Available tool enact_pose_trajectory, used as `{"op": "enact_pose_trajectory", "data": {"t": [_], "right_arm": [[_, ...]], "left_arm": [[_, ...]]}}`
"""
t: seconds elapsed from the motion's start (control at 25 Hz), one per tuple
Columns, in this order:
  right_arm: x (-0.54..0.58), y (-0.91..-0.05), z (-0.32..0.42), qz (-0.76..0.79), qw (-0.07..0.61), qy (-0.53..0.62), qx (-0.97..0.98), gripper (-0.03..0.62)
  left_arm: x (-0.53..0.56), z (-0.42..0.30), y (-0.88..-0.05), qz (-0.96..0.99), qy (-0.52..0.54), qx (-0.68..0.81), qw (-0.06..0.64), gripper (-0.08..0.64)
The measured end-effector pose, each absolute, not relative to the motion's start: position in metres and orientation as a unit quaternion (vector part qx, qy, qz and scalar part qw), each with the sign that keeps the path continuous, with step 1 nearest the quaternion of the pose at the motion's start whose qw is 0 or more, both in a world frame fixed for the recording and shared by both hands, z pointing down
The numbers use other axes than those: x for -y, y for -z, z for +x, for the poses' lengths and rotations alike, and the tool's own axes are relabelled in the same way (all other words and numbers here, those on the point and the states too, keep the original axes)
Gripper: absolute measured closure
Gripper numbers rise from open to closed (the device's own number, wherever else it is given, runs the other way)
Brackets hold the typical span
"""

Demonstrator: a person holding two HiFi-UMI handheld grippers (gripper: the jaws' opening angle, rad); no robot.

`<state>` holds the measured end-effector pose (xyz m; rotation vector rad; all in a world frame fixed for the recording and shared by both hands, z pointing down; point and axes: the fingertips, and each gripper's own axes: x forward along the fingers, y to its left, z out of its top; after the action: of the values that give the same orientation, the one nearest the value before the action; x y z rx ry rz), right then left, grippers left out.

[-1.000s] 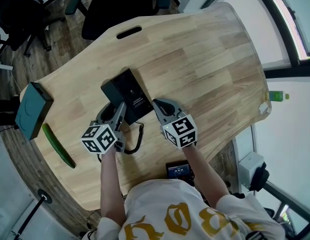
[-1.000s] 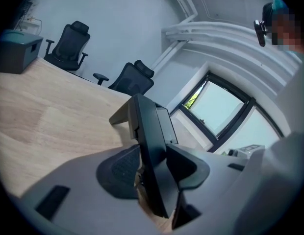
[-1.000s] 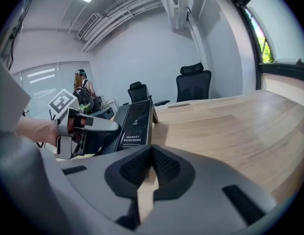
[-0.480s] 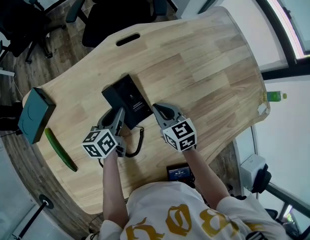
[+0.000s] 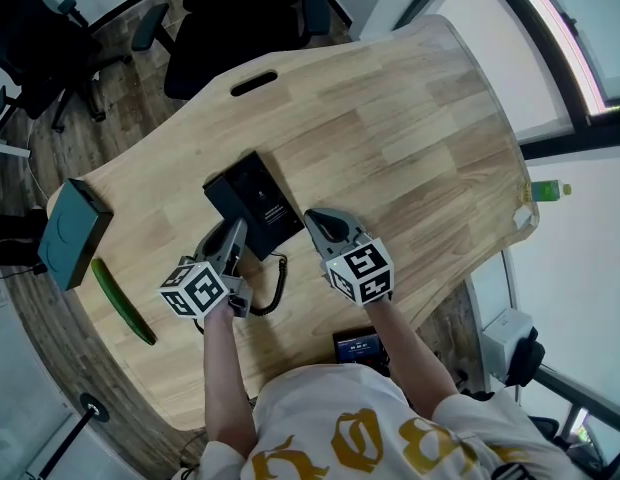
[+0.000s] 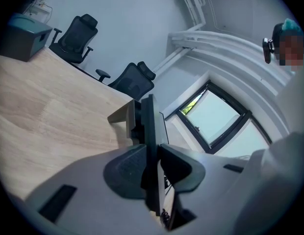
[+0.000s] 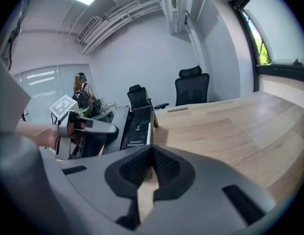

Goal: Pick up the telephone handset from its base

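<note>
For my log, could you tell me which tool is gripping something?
The left tool, clamped on the black handset; the right tool is shut on nothing.

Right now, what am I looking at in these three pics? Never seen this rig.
There is no robot here: a person holds a two-jaw gripper in each hand. The top-down picture comes from a camera on the person's head. The other two come from cameras riding on each gripper, looking along its jaws. On the wooden table sit a black phone base, its coiled cord, a teal box and a long green object. The left gripper is closed on a thin black piece, seemingly the handset. The right gripper is shut and empty, beside the base.
</note>
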<state>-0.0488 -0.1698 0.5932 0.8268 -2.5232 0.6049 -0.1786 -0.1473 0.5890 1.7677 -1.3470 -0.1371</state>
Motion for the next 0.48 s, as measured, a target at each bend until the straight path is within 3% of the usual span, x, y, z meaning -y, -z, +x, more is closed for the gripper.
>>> {"op": "enact_pose_trajectory", "data": {"t": [0.48], "right_arm": [[0.1691, -0.5913, -0.0512, 0.297, 0.202, -0.22, 0.907, 0.586]], "left_arm": [[0.1437, -0.1875, -0.5843, 0.7, 0.134, 0.519, 0.472, 0.485]]}}
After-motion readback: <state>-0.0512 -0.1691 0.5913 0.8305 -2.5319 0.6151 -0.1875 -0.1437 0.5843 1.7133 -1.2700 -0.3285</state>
